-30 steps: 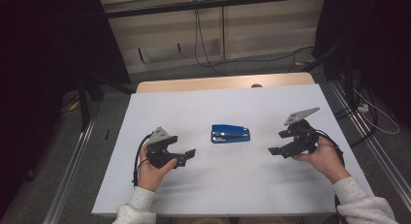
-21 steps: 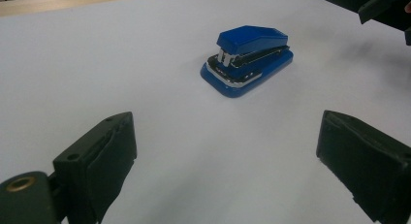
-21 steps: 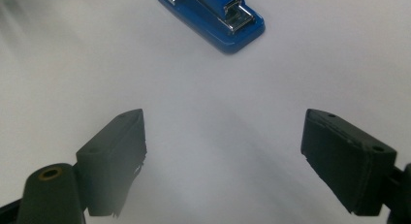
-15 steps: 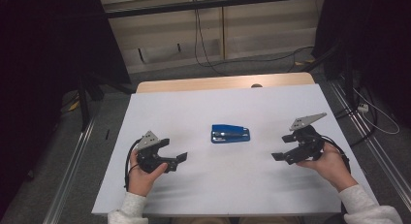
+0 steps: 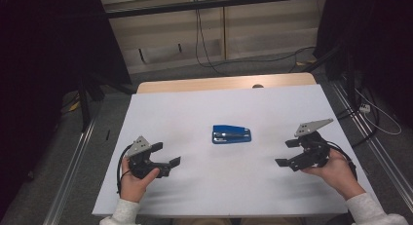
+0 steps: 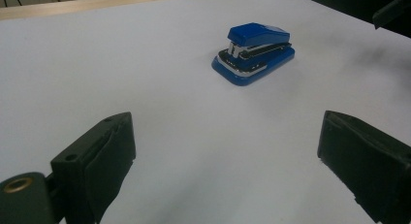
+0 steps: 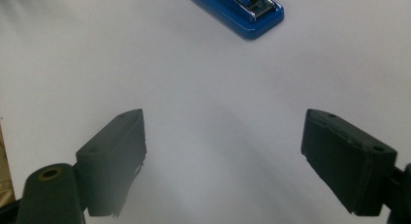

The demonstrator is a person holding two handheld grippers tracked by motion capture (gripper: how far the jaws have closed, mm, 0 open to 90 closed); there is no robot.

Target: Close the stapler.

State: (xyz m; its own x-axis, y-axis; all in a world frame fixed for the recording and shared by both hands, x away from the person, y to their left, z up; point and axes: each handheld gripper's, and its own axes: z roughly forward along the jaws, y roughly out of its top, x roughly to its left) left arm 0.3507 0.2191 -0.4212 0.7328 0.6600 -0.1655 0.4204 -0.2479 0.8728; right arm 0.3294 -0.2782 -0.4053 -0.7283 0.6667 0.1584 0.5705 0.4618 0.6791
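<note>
You are holding your left hand-held gripper [image 5: 165, 154] low over the near left part of the white desk [image 5: 195, 113], and its jaws are standing wide apart with nothing between them; in the left gripper view the same hand-held gripper [image 6: 225, 151] is pointing across bare desk toward the stapler. Your right hand-held gripper [image 5: 287, 153] is sitting over the near right part of the desk, its jaws also spread wide and gripping nothing, and in the right gripper view [image 7: 223, 151] white desk is lying between them. The blue stapler [image 5: 231, 134] is resting flat near the middle of the desk, between the two hand-held grippers and well apart from both, a little farther from you than either. It is lying closed, its long side running left to right in the high view. Your left hand [image 5: 134, 183] and right hand [image 5: 336, 169] are coming in from the near edge.
</note>
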